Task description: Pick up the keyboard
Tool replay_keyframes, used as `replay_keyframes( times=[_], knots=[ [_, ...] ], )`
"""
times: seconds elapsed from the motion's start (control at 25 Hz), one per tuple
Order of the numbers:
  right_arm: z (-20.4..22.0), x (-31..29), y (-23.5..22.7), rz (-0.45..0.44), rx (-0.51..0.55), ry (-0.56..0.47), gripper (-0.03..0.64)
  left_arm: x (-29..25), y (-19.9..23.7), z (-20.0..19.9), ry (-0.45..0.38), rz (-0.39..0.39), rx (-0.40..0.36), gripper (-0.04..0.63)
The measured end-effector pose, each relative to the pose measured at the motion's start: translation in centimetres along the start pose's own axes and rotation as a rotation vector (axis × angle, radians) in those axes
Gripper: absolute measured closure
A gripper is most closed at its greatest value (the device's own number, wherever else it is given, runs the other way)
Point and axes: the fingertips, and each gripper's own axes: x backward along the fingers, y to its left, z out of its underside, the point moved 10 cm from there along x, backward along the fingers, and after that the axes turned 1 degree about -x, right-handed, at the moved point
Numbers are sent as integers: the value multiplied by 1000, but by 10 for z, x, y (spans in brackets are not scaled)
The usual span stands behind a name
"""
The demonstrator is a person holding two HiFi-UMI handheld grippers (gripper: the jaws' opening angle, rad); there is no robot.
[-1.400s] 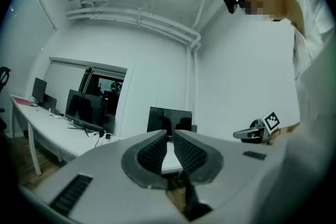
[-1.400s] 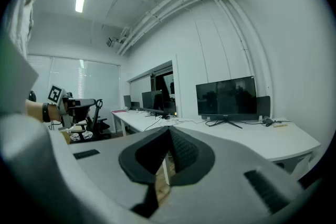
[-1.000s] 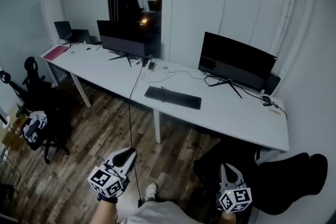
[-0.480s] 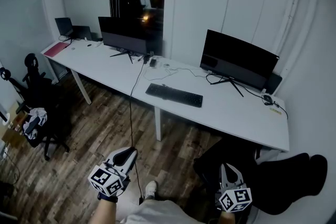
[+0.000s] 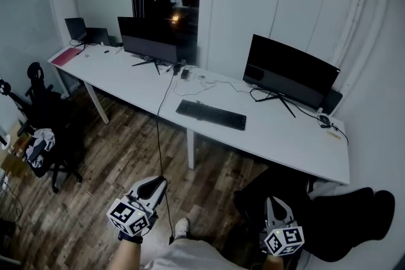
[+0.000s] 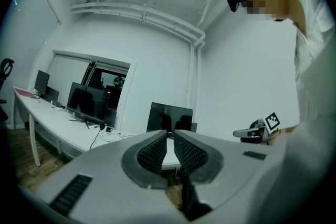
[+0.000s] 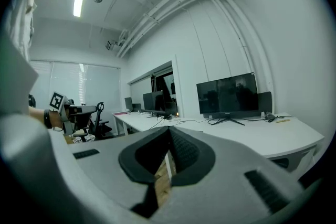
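Note:
The black keyboard (image 5: 211, 115) lies flat on the long white desk (image 5: 285, 142), in front of the gap between two monitors. Both grippers hang low over the wooden floor, well short of the desk and far from the keyboard. My left gripper (image 5: 158, 181) is at the lower left, jaws shut with nothing between them; in its own view the ribbed pads (image 6: 157, 150) meet at the tips. My right gripper (image 5: 273, 201) is at the lower right, also shut and empty, its tips (image 7: 169, 128) closed together. The keyboard does not show clearly in either gripper view.
Two large monitors (image 5: 290, 76) (image 5: 150, 41) stand on the desk. A black cable (image 5: 158, 136) drops from it to the floor. An office chair (image 5: 47, 129) with clothes stands at the left. A dark bulky seat (image 5: 329, 218) sits by my right gripper.
The head view has drifted slightly, so the desk and keyboard sit a little further right in the picture. Both grippers stay put and shut.

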Motion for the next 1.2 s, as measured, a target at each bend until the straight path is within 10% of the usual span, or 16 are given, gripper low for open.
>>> replay_keyframes(
  times=[1.2],
  knots=[
    [-34, -203, 18, 26, 12, 40, 614, -113, 181, -16, 21, 41, 26, 555]
  ],
)
